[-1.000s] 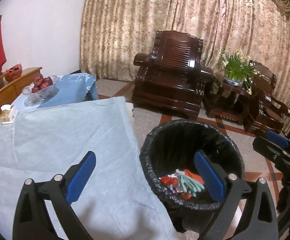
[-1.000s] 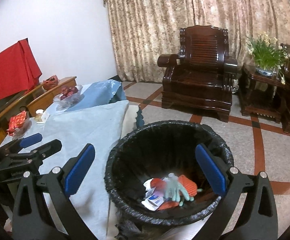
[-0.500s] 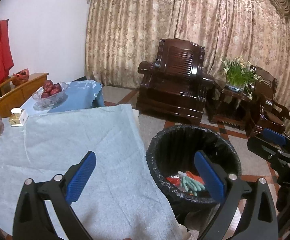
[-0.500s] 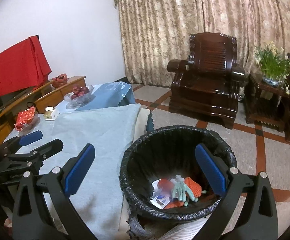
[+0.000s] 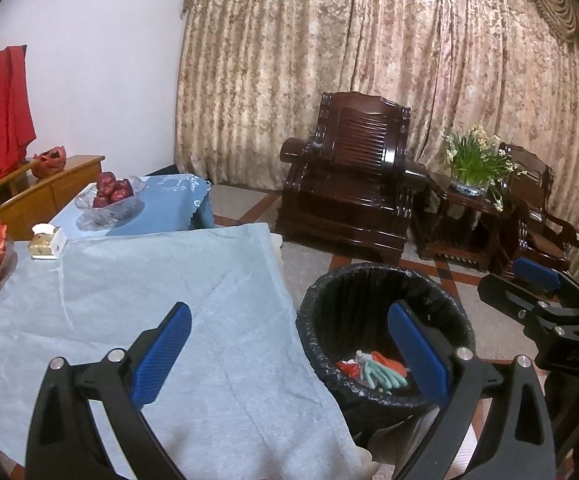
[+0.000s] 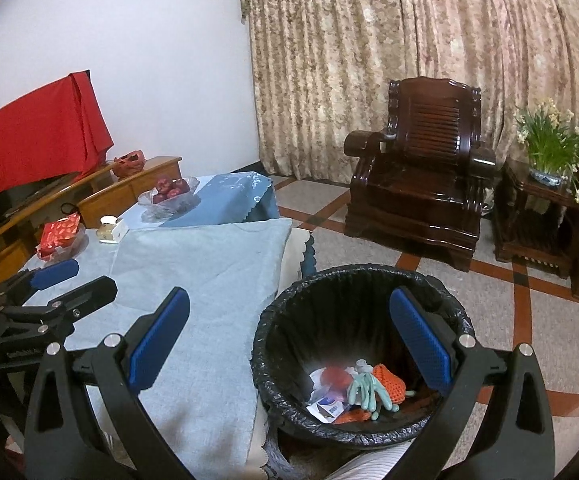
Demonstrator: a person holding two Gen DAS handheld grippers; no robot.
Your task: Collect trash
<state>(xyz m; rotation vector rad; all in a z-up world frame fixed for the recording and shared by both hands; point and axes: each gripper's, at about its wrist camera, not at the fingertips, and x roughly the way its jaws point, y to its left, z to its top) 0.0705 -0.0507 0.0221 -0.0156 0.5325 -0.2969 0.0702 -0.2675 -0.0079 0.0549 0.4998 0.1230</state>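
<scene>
A black-lined trash bin (image 6: 363,354) stands on the tiled floor just beside a table draped in a light blue cloth (image 5: 137,300). Inside the bin lie the collected trash: a pale green glove (image 6: 367,390), orange and red scraps and a small white packet. The left gripper (image 5: 289,360) and right gripper (image 6: 289,356) both hang above the bin's near side, jaws spread wide and empty.

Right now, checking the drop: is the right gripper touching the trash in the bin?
Apart. The right wrist view shows the open right gripper above the trash.
</scene>
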